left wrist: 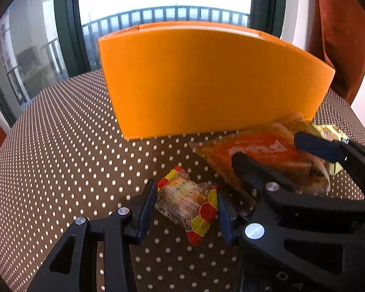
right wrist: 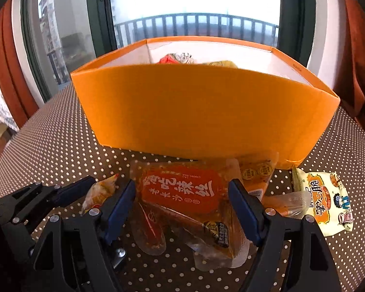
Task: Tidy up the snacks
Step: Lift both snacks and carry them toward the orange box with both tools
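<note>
An orange box stands on the dotted brown table; the right wrist view shows a few snacks inside it. My left gripper is open, its blue pads on either side of a small red-and-yellow wrapped snack lying on the table. My right gripper is open around an orange spicy-strip packet, which lies on top of other clear packets. In the left wrist view the right gripper straddles that orange packet.
A cream snack bag with cartoon print lies right of the pile, near the box corner. The small wrapped snack also shows at the left. A window, balcony railing and rust-red curtains are behind the table.
</note>
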Available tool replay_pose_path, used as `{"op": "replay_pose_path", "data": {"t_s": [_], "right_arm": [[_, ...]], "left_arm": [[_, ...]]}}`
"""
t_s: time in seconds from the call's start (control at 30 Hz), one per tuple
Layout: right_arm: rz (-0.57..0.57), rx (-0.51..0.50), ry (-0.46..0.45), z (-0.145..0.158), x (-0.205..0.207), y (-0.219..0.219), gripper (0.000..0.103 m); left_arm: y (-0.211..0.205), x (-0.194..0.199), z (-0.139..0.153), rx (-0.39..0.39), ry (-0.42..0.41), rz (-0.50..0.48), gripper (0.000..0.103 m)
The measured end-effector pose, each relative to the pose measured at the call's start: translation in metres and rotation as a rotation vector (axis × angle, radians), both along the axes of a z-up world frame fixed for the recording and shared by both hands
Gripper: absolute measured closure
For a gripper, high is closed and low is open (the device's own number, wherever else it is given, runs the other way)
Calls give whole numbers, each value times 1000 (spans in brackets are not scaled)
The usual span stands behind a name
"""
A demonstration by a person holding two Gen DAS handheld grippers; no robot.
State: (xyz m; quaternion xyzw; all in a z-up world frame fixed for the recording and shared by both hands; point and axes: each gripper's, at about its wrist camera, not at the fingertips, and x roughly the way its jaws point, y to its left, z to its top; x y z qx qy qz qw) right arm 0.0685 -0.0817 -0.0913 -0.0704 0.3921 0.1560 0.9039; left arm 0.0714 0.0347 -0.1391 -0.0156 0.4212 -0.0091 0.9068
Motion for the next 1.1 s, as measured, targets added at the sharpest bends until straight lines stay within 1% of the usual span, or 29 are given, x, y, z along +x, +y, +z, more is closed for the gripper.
{"op": "replay_pose_path", "data": {"t_s": [0.03, 0.1, 0.2, 0.27, 0.3, 0.4, 0.43, 0.47, 0.53, 0.57, 0.73, 0.93, 1.1], "right_arm": [[5, -19, -3, -1, -2, 2, 23], [11, -15, 13, -4, -3, 2, 23], [8, 34, 57, -9, -3, 1, 23], [0, 93, 126, -17, -1, 0, 23], [-16, 126, 142, -19, -1, -3, 23], [-15, 147, 157, -19, -3, -6, 27], [-18, 156, 161, -19, -5, -8, 31], [-15, 161, 159, -18, -6, -8, 35], [-3, 168, 156, -15, -12, -7, 46], [1, 171, 154, -14, -14, -7, 47], [8, 204, 158, -11, -20, -10, 61], [6, 208, 151, -9, -25, -18, 65], [-4, 207, 108, 1, -30, -25, 65]], "left_arm": [[-1, -2, 1, 11, -2, 0, 56], [-1, -7, 0, 12, -4, 0, 56], [0, -10, -1, 10, 0, 4, 56], [0, -12, -2, 19, -4, 11, 56], [0, -13, -2, 18, -4, 11, 56], [0, -16, -3, 23, -9, 14, 56], [-2, -17, -3, 28, -11, 13, 56], [-2, -18, -4, 30, -13, 14, 56], [1, -18, -5, 11, -8, 13, 56], [0, -21, -5, 9, -6, 12, 56], [-2, -32, -5, -15, -5, 10, 56], [-10, -34, 2, -24, -11, -1, 56], [-17, -39, 14, -29, -47, -15, 56]]}}
